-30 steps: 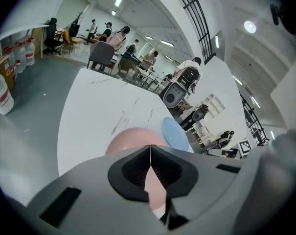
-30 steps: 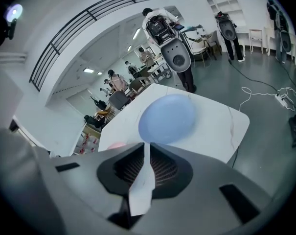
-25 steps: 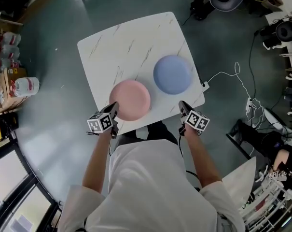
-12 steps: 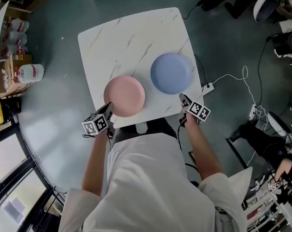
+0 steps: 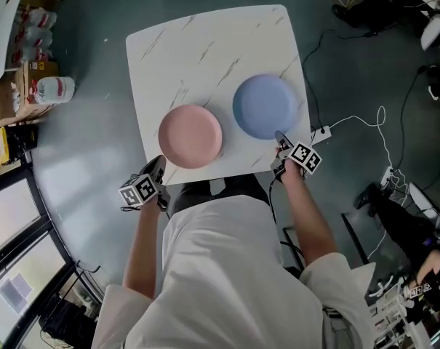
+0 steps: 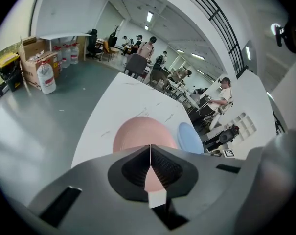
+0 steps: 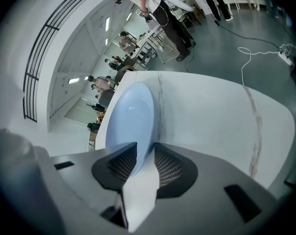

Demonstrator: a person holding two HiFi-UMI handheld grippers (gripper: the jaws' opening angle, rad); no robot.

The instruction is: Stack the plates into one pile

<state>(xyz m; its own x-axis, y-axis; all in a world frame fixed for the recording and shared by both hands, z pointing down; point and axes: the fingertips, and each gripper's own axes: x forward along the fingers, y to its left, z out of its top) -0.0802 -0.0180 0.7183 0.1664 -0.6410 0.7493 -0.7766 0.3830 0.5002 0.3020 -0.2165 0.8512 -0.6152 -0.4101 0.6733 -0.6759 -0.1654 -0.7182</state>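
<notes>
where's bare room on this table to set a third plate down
The far half of the marbled table, beyond the pink plate and blue plate, is bare. The near edge is crowded: both plates sit close together there, and the right gripper, whose jaws have just been opening, straddles the blue plate's rim.

table top (image 5: 205, 57): white marble-look, smooth, grey-veined. pink plate (image 5: 190, 136): smooth, matt. blue plate (image 5: 263, 106): smooth, faint sheen noted. right gripper (image 7: 146, 148): moulded in matt grey plastic; pads (image 7: 168, 166) black, finely ribbed.
</notes>
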